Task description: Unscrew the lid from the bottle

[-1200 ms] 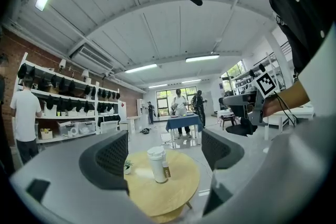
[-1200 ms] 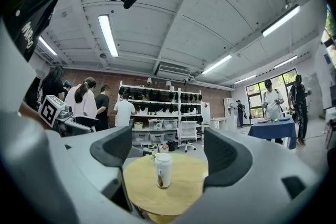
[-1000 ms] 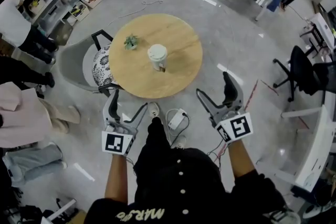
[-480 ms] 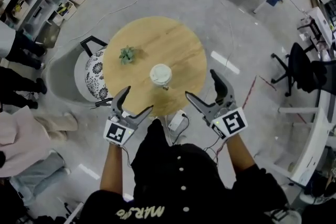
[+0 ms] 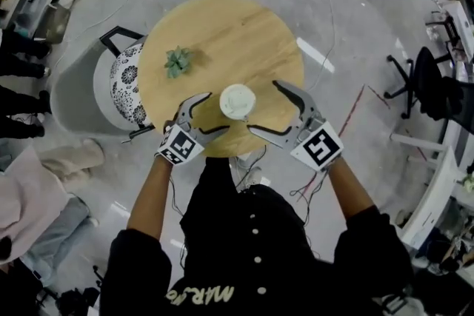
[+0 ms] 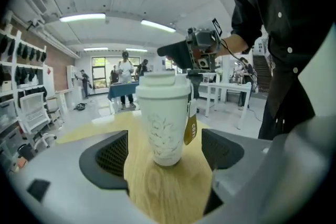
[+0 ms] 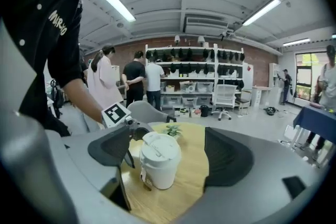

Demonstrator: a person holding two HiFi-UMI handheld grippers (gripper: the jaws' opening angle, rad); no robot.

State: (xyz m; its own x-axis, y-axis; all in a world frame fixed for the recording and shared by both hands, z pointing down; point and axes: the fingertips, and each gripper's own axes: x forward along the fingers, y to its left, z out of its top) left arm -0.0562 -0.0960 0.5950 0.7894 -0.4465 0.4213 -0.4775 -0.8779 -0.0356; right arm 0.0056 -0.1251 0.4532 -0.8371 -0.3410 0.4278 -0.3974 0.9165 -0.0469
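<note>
My left gripper [image 5: 215,113] is spread wide either side of the bottle [image 6: 165,128], which stands near my edge of the table [image 5: 252,26], so it can brace the body; my right gripper [image 5: 263,106] is opening its jaws for the lid [image 7: 155,150], touching nothing yet

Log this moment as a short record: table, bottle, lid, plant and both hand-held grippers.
table: round, wooden
bottle: white, upright on the table
lid: on the bottle, not yet unscrewed
plant: small, on the table, apart from the bottle
left hand-held gripper: open, empty; bottle just ahead of its tips, not touched
right hand-held gripper: jaws opening, empty; bottle just ahead of its tips, not touched
</note>
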